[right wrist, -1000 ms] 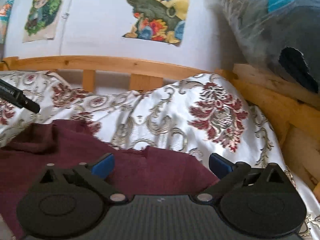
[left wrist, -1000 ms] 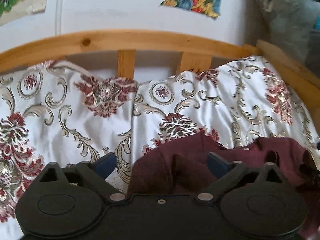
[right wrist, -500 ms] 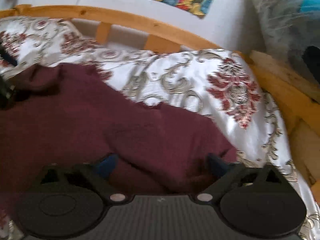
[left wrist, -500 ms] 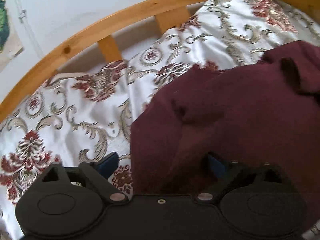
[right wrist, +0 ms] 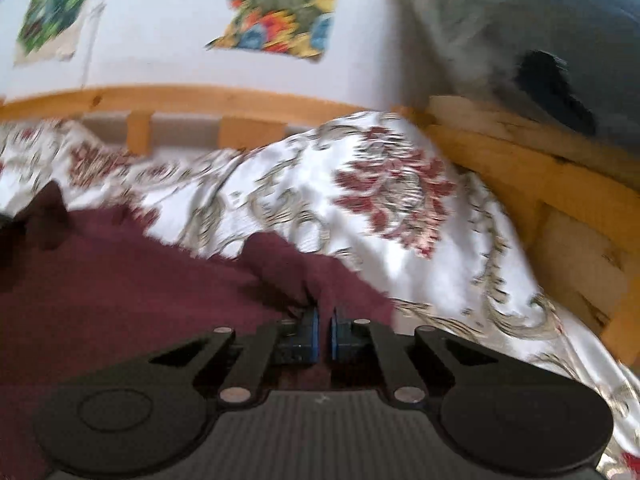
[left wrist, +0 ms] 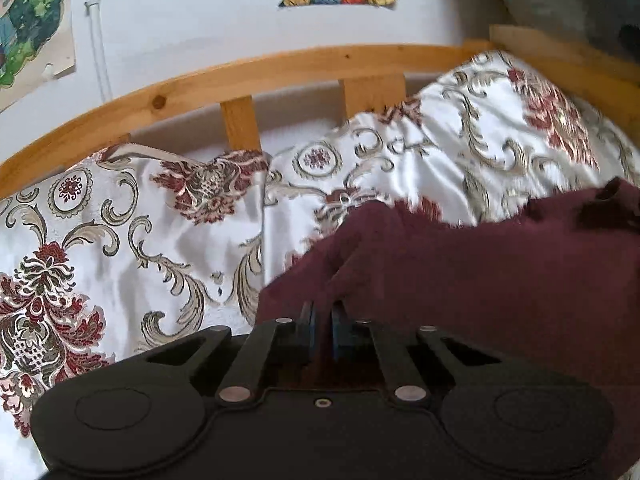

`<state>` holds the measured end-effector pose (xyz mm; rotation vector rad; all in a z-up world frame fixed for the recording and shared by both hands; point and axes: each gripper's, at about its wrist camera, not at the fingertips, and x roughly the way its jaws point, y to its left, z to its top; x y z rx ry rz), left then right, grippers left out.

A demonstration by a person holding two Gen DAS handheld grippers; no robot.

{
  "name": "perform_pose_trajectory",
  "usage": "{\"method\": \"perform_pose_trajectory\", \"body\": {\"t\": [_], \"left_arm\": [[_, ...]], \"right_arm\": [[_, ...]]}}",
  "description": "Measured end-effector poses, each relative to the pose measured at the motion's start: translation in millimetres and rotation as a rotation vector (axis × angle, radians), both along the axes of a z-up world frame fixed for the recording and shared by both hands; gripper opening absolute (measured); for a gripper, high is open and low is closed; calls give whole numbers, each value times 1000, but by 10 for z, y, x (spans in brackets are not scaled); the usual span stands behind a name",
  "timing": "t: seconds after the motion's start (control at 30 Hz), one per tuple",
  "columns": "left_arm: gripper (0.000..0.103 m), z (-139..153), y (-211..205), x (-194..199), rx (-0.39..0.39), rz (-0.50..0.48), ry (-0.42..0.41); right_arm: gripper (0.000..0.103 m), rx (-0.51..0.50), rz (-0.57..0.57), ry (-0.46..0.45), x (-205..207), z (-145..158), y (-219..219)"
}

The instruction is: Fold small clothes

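A dark maroon garment [left wrist: 480, 276] lies on a white bedspread with red and gold floral pattern [left wrist: 132, 240]. My left gripper [left wrist: 323, 320] is shut on the garment's left near edge, and cloth bunches up between the blue pads. In the right wrist view the same maroon garment [right wrist: 132, 280] spreads to the left, and my right gripper [right wrist: 324, 322] is shut on its right near edge. The view is blurred by motion.
A wooden bed rail [left wrist: 256, 80] with slats runs along the far side, and a second wooden rail [right wrist: 532, 168] closes the right side. A white wall with colourful posters [right wrist: 280, 8] is behind. A grey-blue bundle [right wrist: 540, 40] sits above the right rail.
Both grippers were open over the garment one second ago. They dipped down onto the cloth and have closed on its near edge, and the cloth now rises with them.
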<state>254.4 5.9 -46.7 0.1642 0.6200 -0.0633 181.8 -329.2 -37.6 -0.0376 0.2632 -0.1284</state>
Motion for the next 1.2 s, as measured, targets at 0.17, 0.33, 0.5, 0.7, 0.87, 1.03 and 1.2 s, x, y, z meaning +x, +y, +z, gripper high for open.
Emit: {"method": "perform_pose_trajectory", "body": {"t": [0.17, 0.33, 0.5, 0.7, 0.87, 1.03, 1.2], "left_arm": [[7, -15, -84, 99, 55, 36, 17], [7, -171, -41, 213, 59, 87, 95], [16, -205, 11, 239, 19, 74, 111], [57, -76, 16, 177, 13, 79, 40], [85, 6, -68, 127, 43, 56, -47], [85, -124, -165, 348, 224, 79, -11], [99, -251, -38, 550, 211, 156, 60]], "right_arm": [[7, 111, -8, 15, -72, -3, -232], [7, 93, -10, 25, 11, -53, -213], [8, 134, -29, 59, 20, -113, -239], [39, 103, -37, 43, -17, -101, -190], [76, 16, -49, 31, -43, -112, -82], [87, -47, -114, -7, 92, -146, -128], [99, 109, -150, 4, 142, -191, -412]]}}
